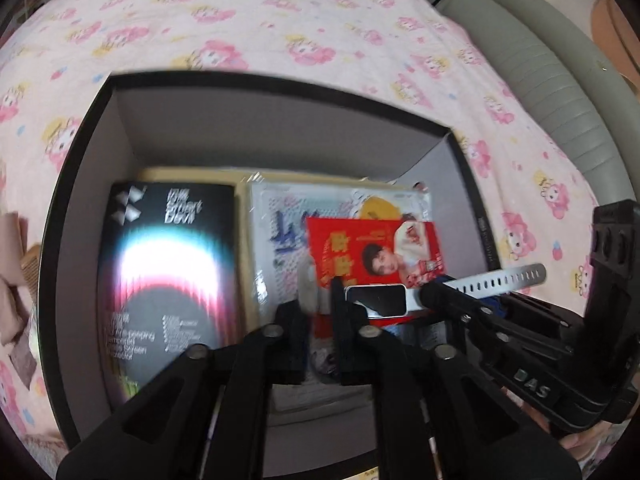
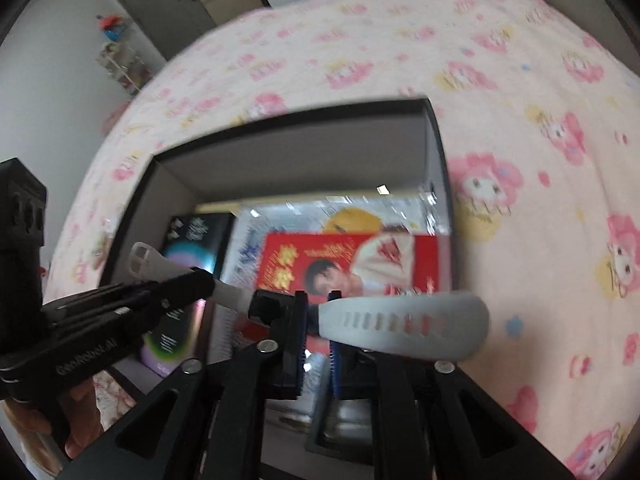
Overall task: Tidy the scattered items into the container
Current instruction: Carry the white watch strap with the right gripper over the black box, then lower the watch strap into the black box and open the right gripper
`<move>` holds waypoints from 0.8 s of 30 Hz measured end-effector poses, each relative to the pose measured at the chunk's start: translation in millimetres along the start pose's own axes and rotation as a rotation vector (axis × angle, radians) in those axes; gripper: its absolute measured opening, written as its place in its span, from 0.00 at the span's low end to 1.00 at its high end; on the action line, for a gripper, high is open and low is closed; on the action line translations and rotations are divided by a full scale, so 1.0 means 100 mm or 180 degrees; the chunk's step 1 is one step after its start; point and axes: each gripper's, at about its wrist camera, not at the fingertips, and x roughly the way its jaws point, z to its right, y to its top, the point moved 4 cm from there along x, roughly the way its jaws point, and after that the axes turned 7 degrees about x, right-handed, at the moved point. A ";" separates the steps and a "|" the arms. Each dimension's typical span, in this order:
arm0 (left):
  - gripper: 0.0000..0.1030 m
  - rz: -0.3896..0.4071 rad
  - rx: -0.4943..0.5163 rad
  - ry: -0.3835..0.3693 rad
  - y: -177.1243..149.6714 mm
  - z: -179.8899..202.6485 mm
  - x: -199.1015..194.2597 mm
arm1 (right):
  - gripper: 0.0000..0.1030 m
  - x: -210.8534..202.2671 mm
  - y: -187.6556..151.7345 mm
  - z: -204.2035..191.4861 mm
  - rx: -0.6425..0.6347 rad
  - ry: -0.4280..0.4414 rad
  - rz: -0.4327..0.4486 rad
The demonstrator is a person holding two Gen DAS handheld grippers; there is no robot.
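A smartwatch (image 1: 376,300) with a white perforated strap (image 2: 400,320) hangs over an open black box (image 1: 68,184) on the bed. My right gripper (image 2: 318,304) is shut on the strap just beside the watch body; in the left wrist view it (image 1: 434,298) comes in from the right. My left gripper (image 1: 320,300) is on the other strap half. A gap shows between its fingers, and the blurred strap stands loose in it. From the right wrist view it (image 2: 200,280) reaches in from the left, with the buckle end sticking out behind.
In the box lie a black screen-protector pack (image 1: 168,272), a red packet (image 1: 372,256) and a clear-wrapped pack (image 1: 276,216). A pink printed bedcover (image 1: 280,20) surrounds the box. A grey padded edge (image 1: 540,80) is at right. A hand (image 2: 80,420) holds the left tool.
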 end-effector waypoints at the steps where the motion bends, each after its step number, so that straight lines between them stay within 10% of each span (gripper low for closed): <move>1: 0.29 -0.0038 -0.0025 0.0052 -0.03 -0.03 -0.01 | 0.11 -0.01 -0.01 -0.01 -0.0001 0.0000 -0.0021; 6: 0.38 0.0076 -0.0198 0.0056 -0.08 -0.19 -0.20 | 0.44 -0.23 -0.03 -0.09 -0.0181 -0.0324 0.0346; 13: 0.37 0.0313 -0.0219 0.0158 0.00 -0.23 -0.35 | 0.43 -0.51 0.11 -0.10 -0.0184 -0.0254 0.0910; 24: 0.27 -0.0137 -0.0084 0.0076 -0.03 0.02 0.14 | 0.37 0.04 0.21 -0.12 -0.0228 -0.0214 0.0303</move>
